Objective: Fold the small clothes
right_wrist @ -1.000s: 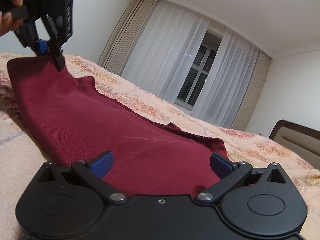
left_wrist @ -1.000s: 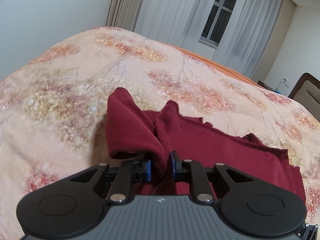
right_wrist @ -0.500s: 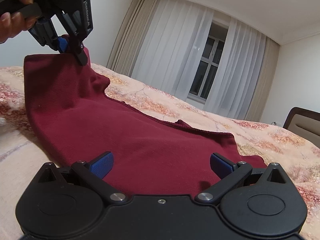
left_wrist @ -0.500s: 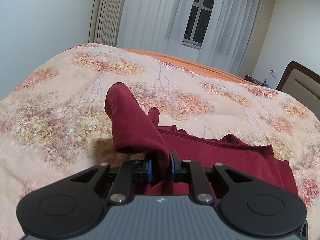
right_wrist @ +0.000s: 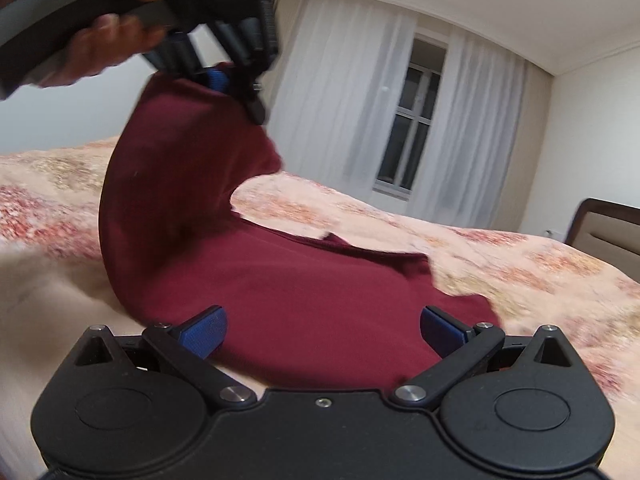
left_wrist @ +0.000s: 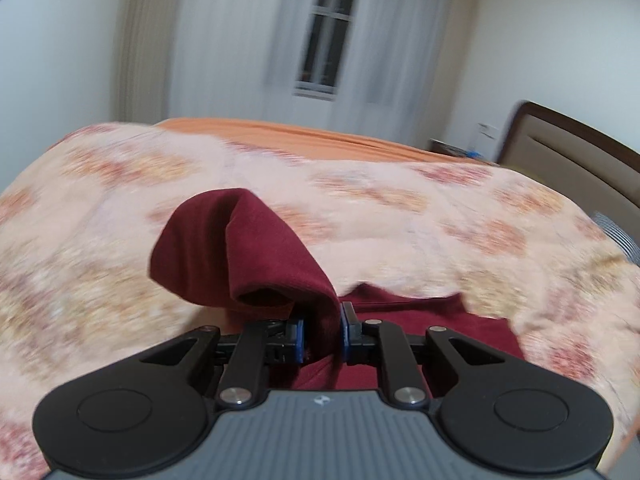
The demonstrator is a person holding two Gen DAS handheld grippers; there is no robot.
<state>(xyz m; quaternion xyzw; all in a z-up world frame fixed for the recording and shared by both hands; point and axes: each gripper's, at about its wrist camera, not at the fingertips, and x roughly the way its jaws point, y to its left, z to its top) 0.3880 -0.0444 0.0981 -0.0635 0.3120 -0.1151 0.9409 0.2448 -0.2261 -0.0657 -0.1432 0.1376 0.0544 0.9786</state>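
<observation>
A dark red knitted garment (right_wrist: 304,300) lies on the floral peach bedspread (right_wrist: 520,264), its long axis running from the near left corner toward the headboard (right_wrist: 608,228). The end farthest from the headboard is lifted clear of the bedspread. Left tongs (left_wrist: 323,334) are clenched, nearly closed, on that raised fold. Right tongs (right_wrist: 322,330) stand wide apart, released, over the garment's near edge, gripping nothing.

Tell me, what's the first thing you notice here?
The dark red knit garment stands out, spread on the peach floral bedspread. One corner is lifted high, pinched in the left gripper. The right gripper waits open over the near edge.
</observation>
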